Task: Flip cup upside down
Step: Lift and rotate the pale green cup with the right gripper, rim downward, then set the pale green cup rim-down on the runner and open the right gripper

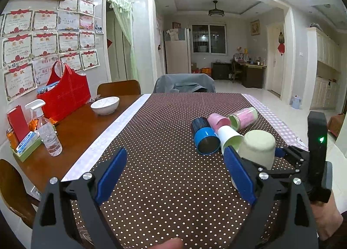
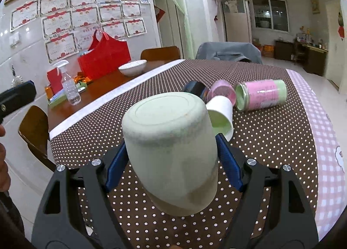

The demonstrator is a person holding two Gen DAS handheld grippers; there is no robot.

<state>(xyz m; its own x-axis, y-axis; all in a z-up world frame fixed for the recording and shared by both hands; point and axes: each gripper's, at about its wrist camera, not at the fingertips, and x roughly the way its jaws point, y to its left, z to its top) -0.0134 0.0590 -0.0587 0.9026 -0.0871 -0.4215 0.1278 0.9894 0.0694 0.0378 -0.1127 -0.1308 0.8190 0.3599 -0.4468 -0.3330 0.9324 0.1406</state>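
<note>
Gripping the pale green cup [image 2: 173, 153] between its two blue pads [image 2: 229, 168], the right gripper [image 2: 171, 155] holds it base-up and tilted, with the rim low over the dotted tablecloth [image 2: 271, 140]; whether the rim touches the cloth cannot be told. The left gripper [image 1: 175, 173] is spread wide with nothing between its pads [image 1: 111, 175], and hangs over the same cloth just left of the cup [image 1: 258, 149]. Just behind the cup lies a white paper cup [image 2: 221, 114] on its side, mouth toward the camera. Behind the cup and slightly left lies a blue cup [image 1: 205, 136] on its side, touching the white paper cup [image 1: 229, 136]. Farther behind the cup lies a pink cup [image 2: 222, 91], also on its side. To the right of the pink cup lies a pink and green jar [image 2: 260, 94], tipped over. Well to the left of the cup, on the bare wooden table [image 1: 86, 125], stand a spray bottle [image 1: 46, 129], a white bowl [image 1: 105, 104] and a red bag [image 1: 64, 94]. At the far end of the table stands a chair draped in grey cloth [image 1: 184, 84].
</note>
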